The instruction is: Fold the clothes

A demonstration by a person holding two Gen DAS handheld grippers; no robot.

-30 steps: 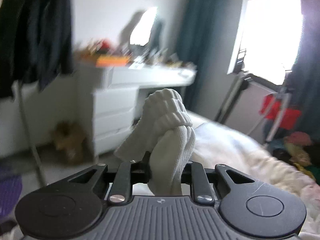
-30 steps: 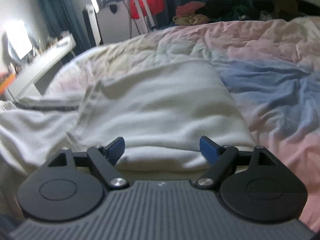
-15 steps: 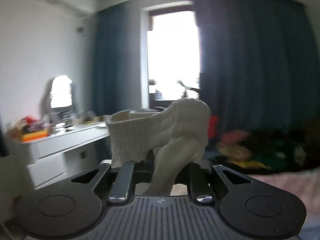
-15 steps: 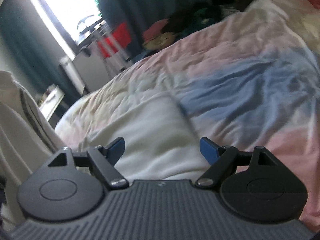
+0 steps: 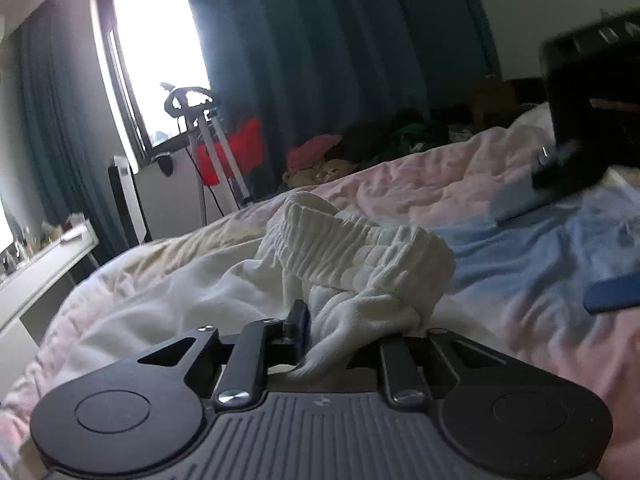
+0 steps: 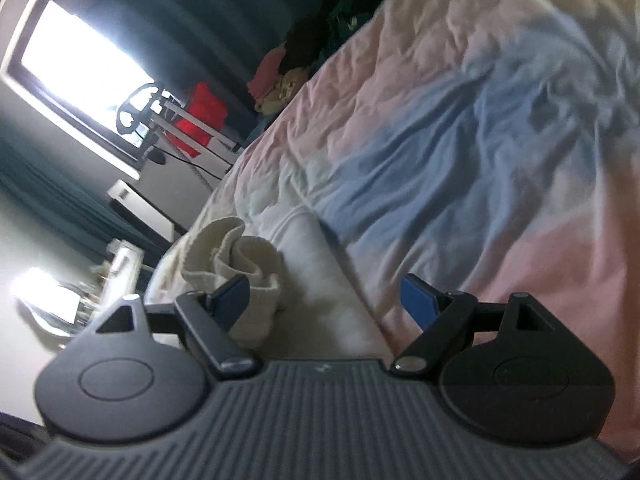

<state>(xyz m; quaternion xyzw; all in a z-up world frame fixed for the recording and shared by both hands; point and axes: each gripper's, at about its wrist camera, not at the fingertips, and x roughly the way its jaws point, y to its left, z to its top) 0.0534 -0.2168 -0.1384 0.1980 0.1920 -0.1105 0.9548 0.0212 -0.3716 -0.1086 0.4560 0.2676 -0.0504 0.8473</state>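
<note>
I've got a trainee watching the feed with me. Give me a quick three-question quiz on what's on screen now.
1. True or false: the right gripper grips a white towel.
2. What lies between the left gripper fingers? A) rolled white socks B) red shirt C) nothing
3. Fill in: the socks rest over the ___ bedding beside the blue patch of the duvet.

Key: 1. False, its jaws stand wide with nothing between them. 2. A; the jaws are opening. 3. White.
</note>
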